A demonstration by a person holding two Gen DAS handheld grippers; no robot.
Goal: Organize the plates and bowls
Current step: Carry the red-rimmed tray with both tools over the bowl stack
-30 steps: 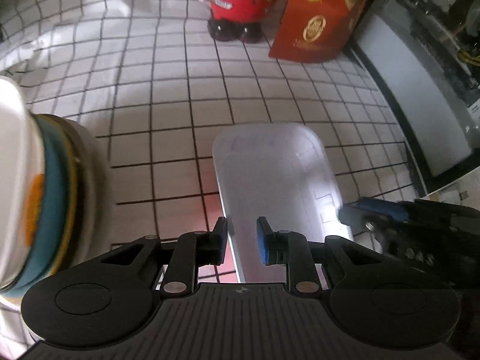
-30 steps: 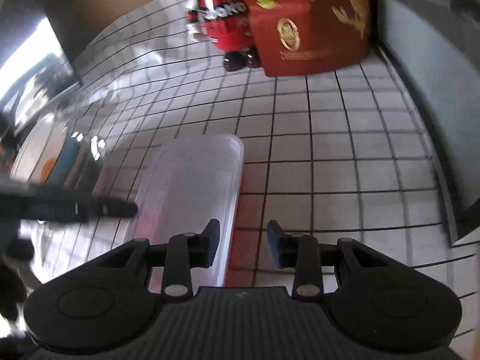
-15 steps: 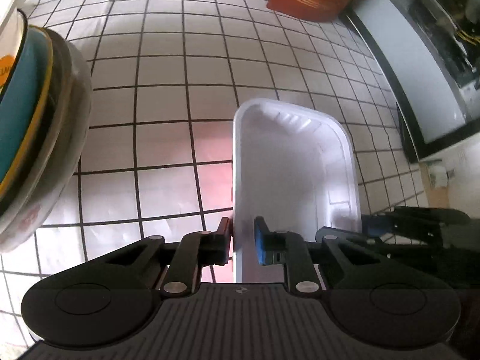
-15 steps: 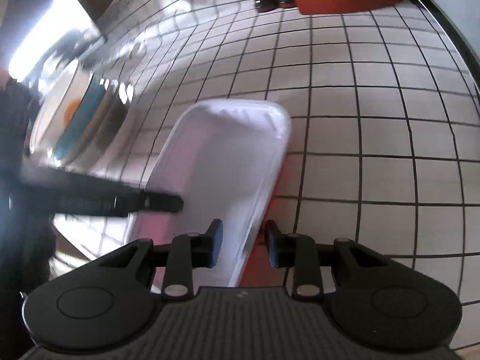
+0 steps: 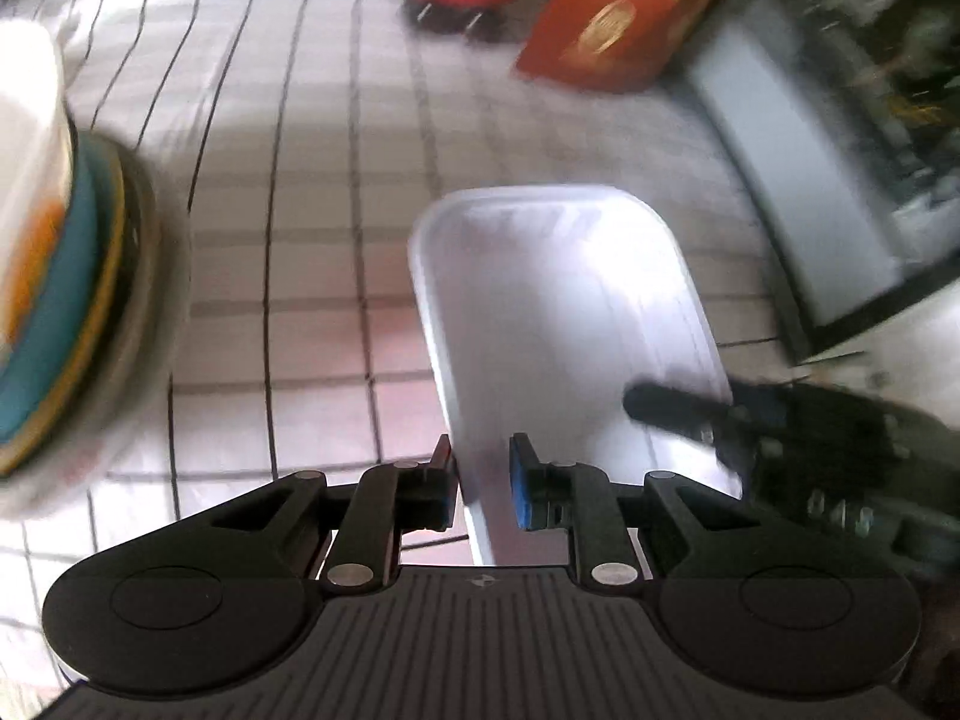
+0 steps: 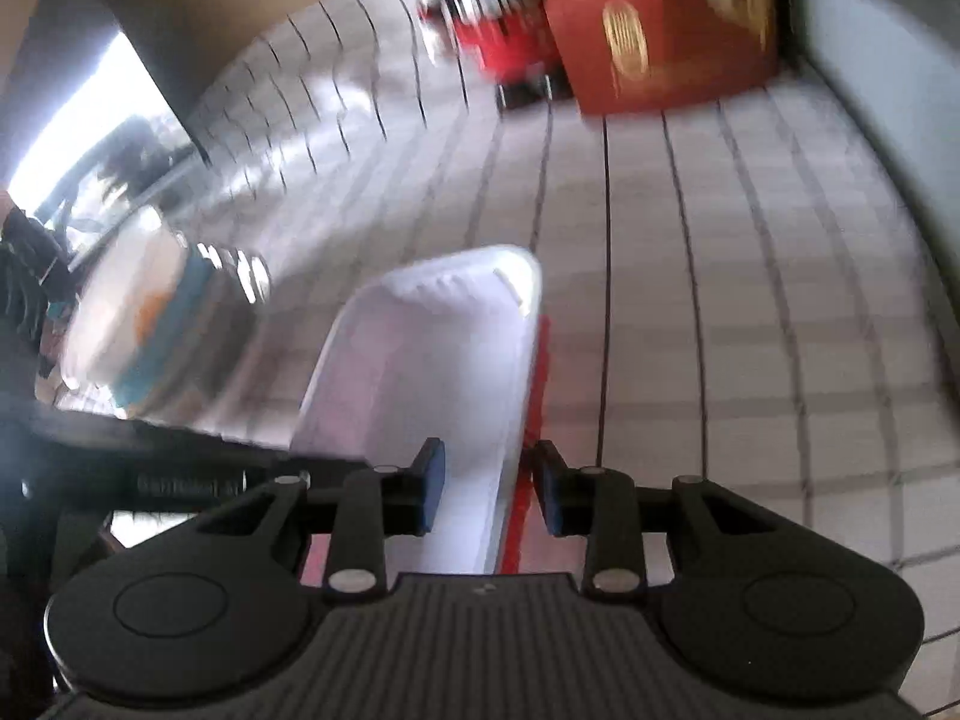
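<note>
Both views now blur and tilt back up: I am lifting the white rectangular tray (image 5: 558,324), left gripper (image 5: 480,483) and right gripper (image 6: 487,495) each clamped on a long edge, toward the stacked bowls (image 5: 66,312) at nine o'clock.

White rectangular tray (image 5: 564,312) with red underside, stack of bowls and plates (image 5: 54,300) well left
</note>
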